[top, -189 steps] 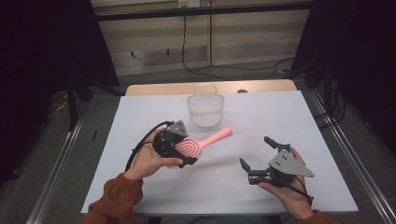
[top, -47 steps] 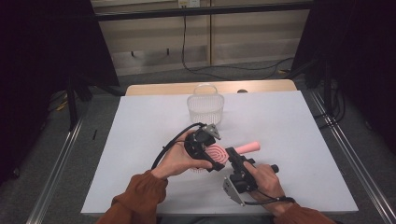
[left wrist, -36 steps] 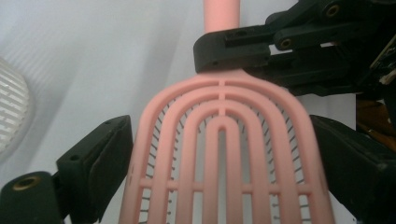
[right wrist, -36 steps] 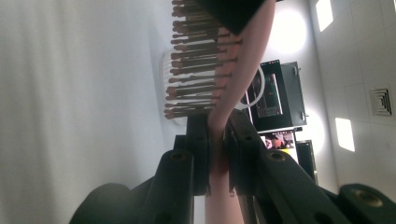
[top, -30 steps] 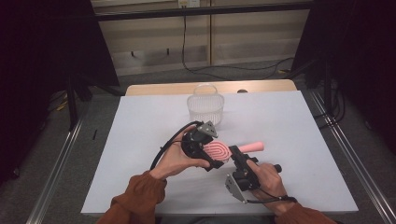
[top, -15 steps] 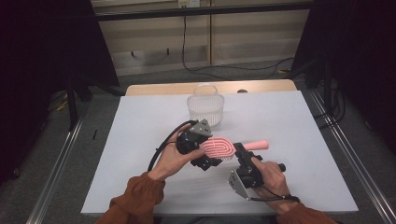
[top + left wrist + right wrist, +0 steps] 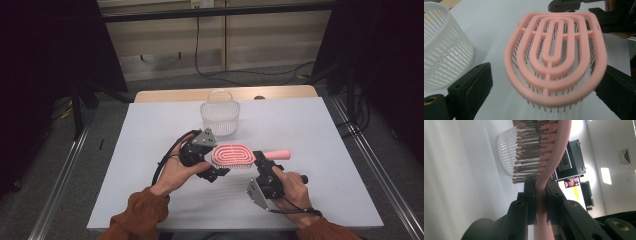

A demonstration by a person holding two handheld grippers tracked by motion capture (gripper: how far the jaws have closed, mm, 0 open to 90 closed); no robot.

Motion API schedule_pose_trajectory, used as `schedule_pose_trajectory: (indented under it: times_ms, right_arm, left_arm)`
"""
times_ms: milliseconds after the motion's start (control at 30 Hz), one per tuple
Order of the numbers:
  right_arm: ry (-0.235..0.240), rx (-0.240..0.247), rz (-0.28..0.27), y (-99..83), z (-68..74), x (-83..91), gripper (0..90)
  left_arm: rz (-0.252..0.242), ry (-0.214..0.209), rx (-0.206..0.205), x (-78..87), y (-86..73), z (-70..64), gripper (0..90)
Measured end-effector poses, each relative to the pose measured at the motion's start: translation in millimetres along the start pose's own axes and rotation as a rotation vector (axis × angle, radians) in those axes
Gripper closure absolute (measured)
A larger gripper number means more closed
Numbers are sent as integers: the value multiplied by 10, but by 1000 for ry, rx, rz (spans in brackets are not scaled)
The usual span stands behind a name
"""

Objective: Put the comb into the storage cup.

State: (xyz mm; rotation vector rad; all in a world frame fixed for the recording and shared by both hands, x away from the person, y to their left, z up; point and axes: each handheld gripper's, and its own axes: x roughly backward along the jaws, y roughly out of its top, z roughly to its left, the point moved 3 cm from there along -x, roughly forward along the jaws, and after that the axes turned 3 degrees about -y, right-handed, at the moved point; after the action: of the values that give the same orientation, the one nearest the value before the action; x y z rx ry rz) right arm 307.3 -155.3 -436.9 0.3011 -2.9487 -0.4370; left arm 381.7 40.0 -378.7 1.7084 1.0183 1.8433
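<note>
Two grippers' jaws around hairbrush [image 7: 233, 155]

No readable text, label, brand or number is showing anywhere in these views of the scene.

Left gripper [image 7: 216, 167] fingers spread wide, right gripper [image 7: 260, 161] fingers clamped.
</note>
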Motion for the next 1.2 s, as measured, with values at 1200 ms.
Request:
schedule_pose_trajectory:
  times_ms: [1200]
  right_arm:
    - [57, -330, 26, -136, -141, -27, 817]
  left_arm:
    - [-251, 132, 53, 265, -390, 84, 34]
